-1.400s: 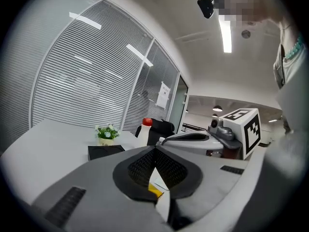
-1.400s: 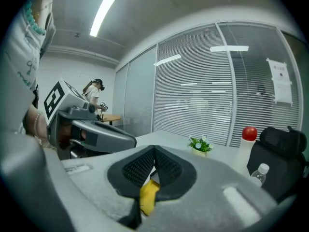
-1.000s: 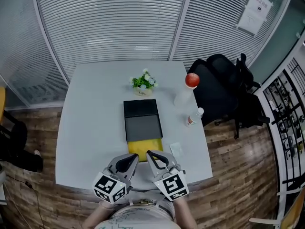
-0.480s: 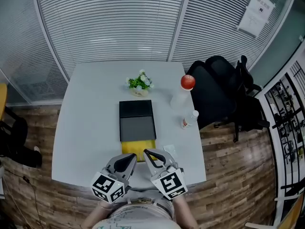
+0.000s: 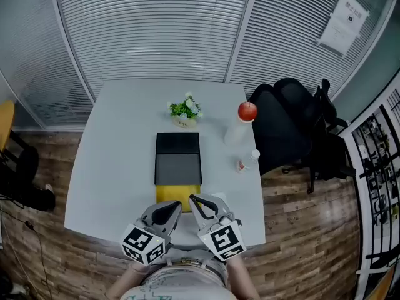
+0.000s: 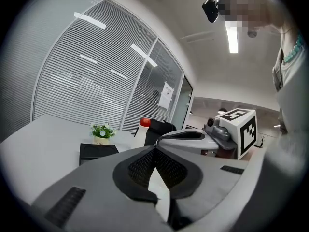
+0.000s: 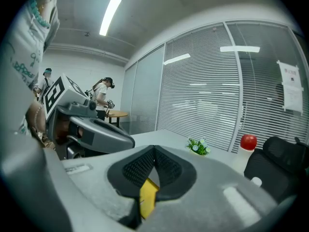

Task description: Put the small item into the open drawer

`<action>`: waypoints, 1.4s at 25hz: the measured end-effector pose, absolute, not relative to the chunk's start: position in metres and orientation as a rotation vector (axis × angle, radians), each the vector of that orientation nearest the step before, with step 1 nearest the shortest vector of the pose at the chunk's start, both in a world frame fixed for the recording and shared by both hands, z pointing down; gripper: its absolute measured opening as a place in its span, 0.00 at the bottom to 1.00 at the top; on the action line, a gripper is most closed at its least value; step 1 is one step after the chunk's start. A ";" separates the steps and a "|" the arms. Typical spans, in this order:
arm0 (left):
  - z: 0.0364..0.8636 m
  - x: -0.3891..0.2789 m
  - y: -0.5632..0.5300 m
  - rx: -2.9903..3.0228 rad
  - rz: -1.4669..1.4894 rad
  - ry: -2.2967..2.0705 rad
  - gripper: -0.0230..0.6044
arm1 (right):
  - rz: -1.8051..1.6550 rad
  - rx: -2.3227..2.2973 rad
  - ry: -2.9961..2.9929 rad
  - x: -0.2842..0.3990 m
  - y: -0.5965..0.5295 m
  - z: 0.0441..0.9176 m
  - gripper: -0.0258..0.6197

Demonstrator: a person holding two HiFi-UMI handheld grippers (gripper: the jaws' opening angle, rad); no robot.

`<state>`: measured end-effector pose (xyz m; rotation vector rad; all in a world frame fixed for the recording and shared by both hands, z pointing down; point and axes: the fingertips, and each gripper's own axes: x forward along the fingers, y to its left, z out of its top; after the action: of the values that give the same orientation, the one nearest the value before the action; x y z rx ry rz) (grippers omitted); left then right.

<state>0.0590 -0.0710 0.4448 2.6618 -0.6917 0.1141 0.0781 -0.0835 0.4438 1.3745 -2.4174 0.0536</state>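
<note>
- White table bears the black cabinet, its long axis running away from us, its yellow drawer open toward us.
- Our left gripper and right gripper hold jaws together, empty.

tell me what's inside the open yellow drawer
The visible part of the yellow drawer looks bare, nothing in it. Its near edge is covered by the left gripper and right gripper, so that strip cannot be checked.

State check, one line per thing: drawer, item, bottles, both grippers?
drawer: open, yellow inside showing
small item: on table right of drawer, not in it
tall bottle: upright, red cap on
small bottle: white cap on
left gripper: shut, empty
right gripper: shut, empty
</note>
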 end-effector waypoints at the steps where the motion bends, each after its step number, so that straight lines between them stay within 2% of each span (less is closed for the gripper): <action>1: 0.445 0.061 -0.070 2.664 0.111 -0.696 0.03 | 0.053 1.369 -2.420 0.080 -0.082 0.445 0.04; 12: 0.450 0.085 -0.058 2.668 0.081 -0.739 0.03 | 0.041 1.273 -2.483 0.099 -0.066 0.455 0.04; 35: 0.456 0.071 -0.063 2.622 0.065 -0.847 0.03 | 0.025 1.161 -2.475 0.094 -0.071 0.470 0.04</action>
<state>0.0712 -0.0632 0.4560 2.6224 -0.8473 0.0651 0.0943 -0.0713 0.4703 1.1614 -2.4754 0.0248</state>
